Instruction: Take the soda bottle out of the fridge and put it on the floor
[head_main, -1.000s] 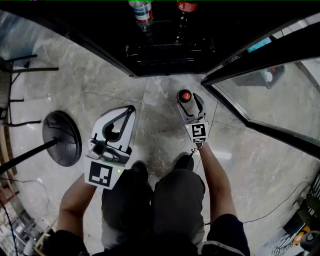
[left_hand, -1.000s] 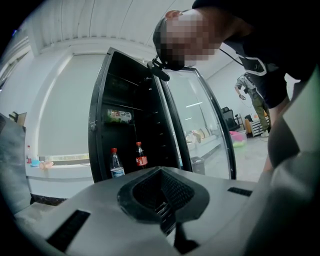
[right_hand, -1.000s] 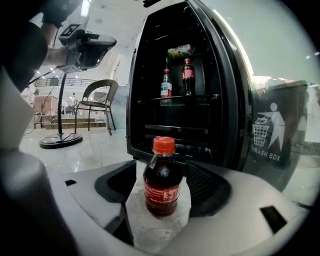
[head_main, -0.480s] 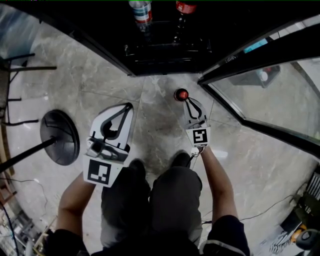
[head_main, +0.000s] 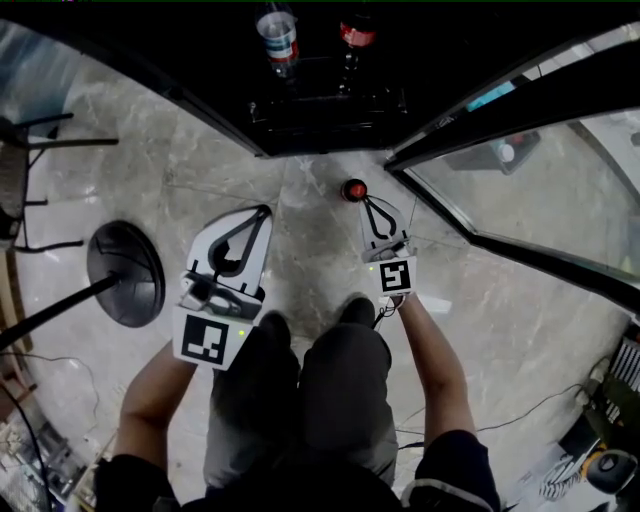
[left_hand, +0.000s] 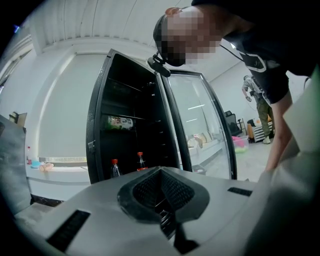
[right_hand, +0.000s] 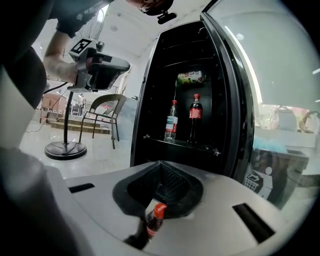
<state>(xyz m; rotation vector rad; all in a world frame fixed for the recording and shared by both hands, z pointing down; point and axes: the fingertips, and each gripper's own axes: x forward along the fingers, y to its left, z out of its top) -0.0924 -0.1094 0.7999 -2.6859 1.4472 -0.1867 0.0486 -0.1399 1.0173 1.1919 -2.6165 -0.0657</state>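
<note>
— Where is the soda bottle (head_main: 354, 190)?

— We have it upright on the floor (head_main: 310, 250), just in front of the open fridge (head_main: 330, 110), by the right corner where the glass door (head_main: 520, 190) hinges. To us the task looks as good as done.

— And the right gripper (head_main: 372, 205)?

— Its jaws have just been closing and now meet, with nothing between them. The bottle stands just beyond and below their tips. Our left gripper (head_main: 264, 212) is closed and empty too, well apart from the bottle.

— What can go wrong from here?

— The closed tips hang near the red cap. If we swing them forward or drop them, we may clip it and tip the bottle over. Our shoes (head_main: 355, 310) are near as well, so a careless step could kick it. And if we push the door shut, its lower edge might sweep the bottle down.
</note>
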